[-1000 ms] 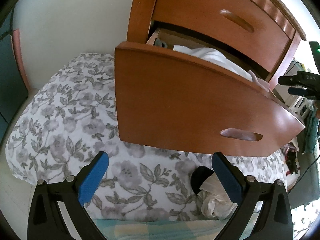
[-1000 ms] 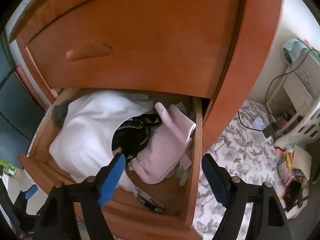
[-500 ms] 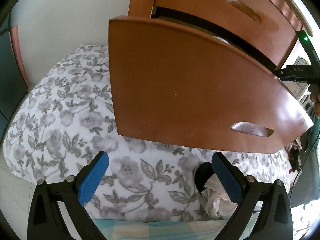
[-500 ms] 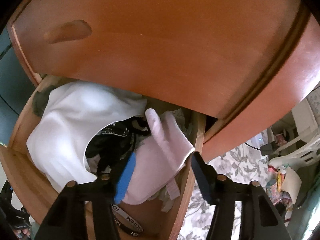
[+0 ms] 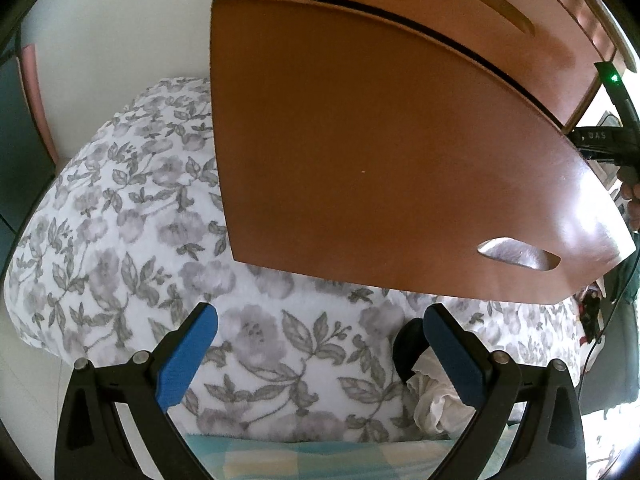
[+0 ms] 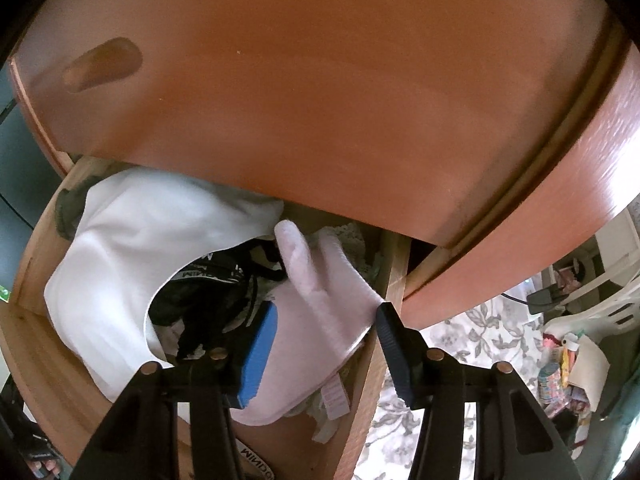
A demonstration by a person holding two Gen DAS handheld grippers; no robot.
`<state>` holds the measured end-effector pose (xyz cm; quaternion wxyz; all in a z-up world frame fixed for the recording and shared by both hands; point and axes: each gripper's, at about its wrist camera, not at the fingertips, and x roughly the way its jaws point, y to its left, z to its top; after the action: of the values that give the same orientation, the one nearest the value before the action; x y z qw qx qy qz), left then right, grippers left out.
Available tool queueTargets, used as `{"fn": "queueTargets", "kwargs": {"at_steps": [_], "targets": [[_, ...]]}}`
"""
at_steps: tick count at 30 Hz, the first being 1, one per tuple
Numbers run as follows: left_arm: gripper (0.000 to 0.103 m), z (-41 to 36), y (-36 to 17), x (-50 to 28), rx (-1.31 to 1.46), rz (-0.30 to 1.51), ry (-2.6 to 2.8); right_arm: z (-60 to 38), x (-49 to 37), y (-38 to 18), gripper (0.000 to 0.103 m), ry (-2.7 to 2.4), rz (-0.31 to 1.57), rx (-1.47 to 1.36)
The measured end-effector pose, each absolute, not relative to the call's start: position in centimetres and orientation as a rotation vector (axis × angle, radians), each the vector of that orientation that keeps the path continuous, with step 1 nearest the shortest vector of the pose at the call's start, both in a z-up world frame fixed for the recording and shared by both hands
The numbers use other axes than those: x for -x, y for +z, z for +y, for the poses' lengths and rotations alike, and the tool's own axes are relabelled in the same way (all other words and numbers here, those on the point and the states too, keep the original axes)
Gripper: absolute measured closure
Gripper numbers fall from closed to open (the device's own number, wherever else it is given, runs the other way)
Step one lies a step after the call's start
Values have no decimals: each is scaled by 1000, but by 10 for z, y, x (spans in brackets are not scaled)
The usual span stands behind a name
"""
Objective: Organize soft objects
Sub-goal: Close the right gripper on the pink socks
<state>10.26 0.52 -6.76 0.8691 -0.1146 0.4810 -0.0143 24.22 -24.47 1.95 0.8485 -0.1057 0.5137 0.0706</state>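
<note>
In the right wrist view an open wooden drawer (image 6: 394, 280) holds a white garment (image 6: 120, 248), a black garment with a lettered band (image 6: 208, 304) and a pink fleecy garment (image 6: 304, 264). My right gripper (image 6: 328, 309) reaches down into the drawer. The pink garment fills the gap between its pads, which press on it from both sides. In the left wrist view my left gripper (image 5: 320, 314) hangs open over a floral blanket (image 5: 120, 220) with nothing between its fingers. A crumpled cream cloth (image 5: 436, 400) and a black item (image 5: 408, 344) lie by its right finger.
The drawer front (image 5: 380, 160) juts out above the blanket and hides the drawer's contents from the left view. A shut upper drawer (image 6: 320, 100) overhangs the open one. The right tool's body (image 5: 600, 136) shows at the right edge. Cables and clutter (image 6: 568, 360) lie on the floor at the right.
My right gripper has dropped into the drawer and its jaws have narrowed onto the pink garment. In the left view the drawer front now covers the clothes that showed before.
</note>
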Motion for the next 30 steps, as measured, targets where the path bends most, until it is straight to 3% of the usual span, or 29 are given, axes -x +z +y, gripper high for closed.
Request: {"fn": "queueTargets", "kwargs": {"at_steps": [16, 30], "targets": [[1, 4, -70, -103, 235, 1021, -36, -248, -237, 19, 49, 177, 1079, 197], [1, 4, -72, -103, 236, 1031, -39, -250, -236, 10, 68, 202, 1112, 167]]}}
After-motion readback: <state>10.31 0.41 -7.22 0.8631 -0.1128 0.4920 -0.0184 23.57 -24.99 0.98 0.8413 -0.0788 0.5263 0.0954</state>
